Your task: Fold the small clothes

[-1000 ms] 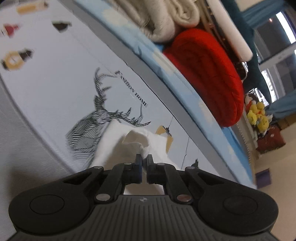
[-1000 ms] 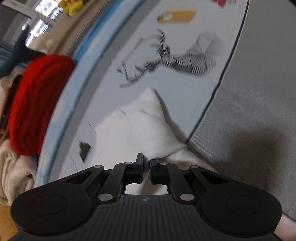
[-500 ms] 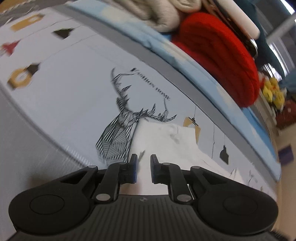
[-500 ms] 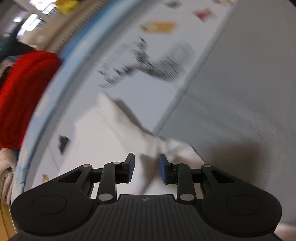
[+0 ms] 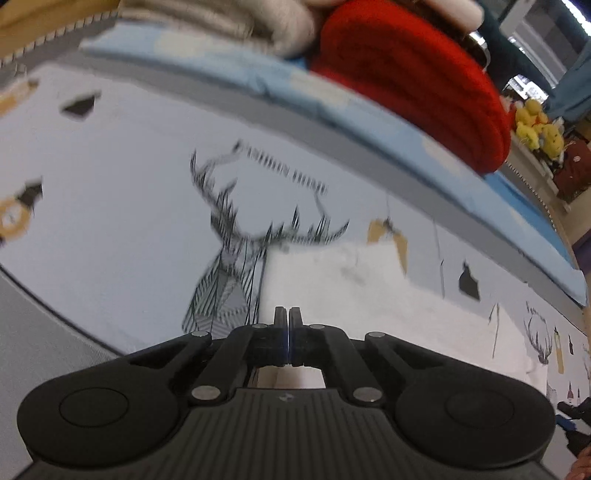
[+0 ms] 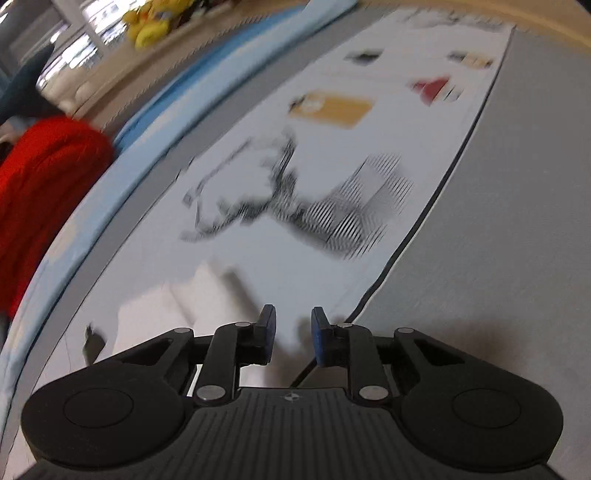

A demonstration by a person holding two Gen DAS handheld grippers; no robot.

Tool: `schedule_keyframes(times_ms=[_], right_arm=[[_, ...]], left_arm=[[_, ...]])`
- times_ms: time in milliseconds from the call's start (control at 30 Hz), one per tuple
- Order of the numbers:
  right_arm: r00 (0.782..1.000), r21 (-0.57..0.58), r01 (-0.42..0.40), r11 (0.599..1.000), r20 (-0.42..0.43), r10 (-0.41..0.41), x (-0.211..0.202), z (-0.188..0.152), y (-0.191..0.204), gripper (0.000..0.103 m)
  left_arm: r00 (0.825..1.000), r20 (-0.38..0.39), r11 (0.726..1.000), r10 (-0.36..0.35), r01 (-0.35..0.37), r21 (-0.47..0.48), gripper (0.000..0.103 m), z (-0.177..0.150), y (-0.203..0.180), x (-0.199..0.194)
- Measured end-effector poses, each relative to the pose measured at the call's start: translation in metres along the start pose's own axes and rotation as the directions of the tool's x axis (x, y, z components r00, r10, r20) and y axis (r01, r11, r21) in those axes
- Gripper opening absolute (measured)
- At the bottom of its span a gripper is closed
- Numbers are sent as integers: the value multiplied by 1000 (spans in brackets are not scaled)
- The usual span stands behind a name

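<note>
Room, far side: windows with teal curtains (image 5: 576, 74) and a shelf of yellow plush toys (image 5: 539, 129), blurred.

Work surface: pale grey printed cloth (image 5: 110, 177) spread flat, bearing a black line-drawn stag head (image 5: 236, 258) with a line of lettering above the antlers, too smeared to read, and small hanging-lamp motifs in ochre, black and red. A plain grey woven border (image 6: 498, 240) runs along its near side; a grey band and a light blue padded strip (image 5: 388, 125) run along its far side.

On the blue strip: a red ribbed knit bundle (image 5: 413, 74) — beside it a folded cream knit blanket (image 5: 236, 22).

Task item: a small white cloth garment (image 5: 351, 288), lying flat on the printed cloth just right of the stag head; in the right wrist view it (image 6: 184, 310) sits left of the fingers.

Left gripper (image 5: 287, 317): black, jaws pressed together at the garment's near edge; whether fabric is pinched between them cannot be told.

Right gripper (image 6: 293, 325): black with blue pads, jaws narrowly apart and lately closing — nothing between them, held over the seam of printed cloth and grey border.
</note>
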State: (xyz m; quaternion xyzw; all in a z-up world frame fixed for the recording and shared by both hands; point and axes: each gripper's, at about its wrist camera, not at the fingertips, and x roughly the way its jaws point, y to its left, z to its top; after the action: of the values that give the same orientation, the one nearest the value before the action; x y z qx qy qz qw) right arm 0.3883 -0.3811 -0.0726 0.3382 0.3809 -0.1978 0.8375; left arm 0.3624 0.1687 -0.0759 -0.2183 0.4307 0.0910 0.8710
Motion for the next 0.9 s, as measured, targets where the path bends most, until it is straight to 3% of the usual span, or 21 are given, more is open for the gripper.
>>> schedule_keyframes(times_ms=[100,167,233,333,400,467,600,633,667,767,833,900], right_arm=[[996,-16,-90,996,-7,90,-9,1,9,24],[989,-28,-138,990,-58,136,-7,-4,16,31],[983,-42,-138,990,-131,131,-1,-11,16,37],[978,-54,-69,996,-202,57,16,-21,13,36],[984,-36,-31,999,-176,24,14,-20,8,32],[992,-69,46,997,-111,-53,6,-13,12,38],[998,-75,-43,996,-54,39,-8,-8,18,38],[996,-93,-70,993,-54,66,-9,-9,22,38],[994,-105,-93,990,-62,87,-10,-11,26,39],[984,-90,-132,987,-129,120,-1,-19,31,41],[983,-85,-108,991,-161,93,0,-24,30,41],[977,-84,-92,992,-198,74,8,-27,28,41]], left_arm=[[999,-28,999,-33,32,-29,1,4,-1,2],[996,-68,998,-52,50,-25,20,3,-3,10],[996,-81,999,-48,47,-18,30,0,-5,15],[995,-91,999,-33,31,-22,30,-3,-3,21],[995,-95,999,-34,31,-40,30,-3,0,25],[994,-101,999,-34,31,-37,30,-3,0,27],[993,-107,999,-41,41,-4,30,-6,-6,31],[993,-107,999,-40,42,10,23,-7,-8,32],[993,-107,999,-42,44,21,2,-8,-10,32],[999,-28,999,-46,47,21,3,-3,-13,15],[997,44,998,-61,60,15,3,3,-14,-1],[997,66,999,-35,33,23,4,7,-16,-6]])
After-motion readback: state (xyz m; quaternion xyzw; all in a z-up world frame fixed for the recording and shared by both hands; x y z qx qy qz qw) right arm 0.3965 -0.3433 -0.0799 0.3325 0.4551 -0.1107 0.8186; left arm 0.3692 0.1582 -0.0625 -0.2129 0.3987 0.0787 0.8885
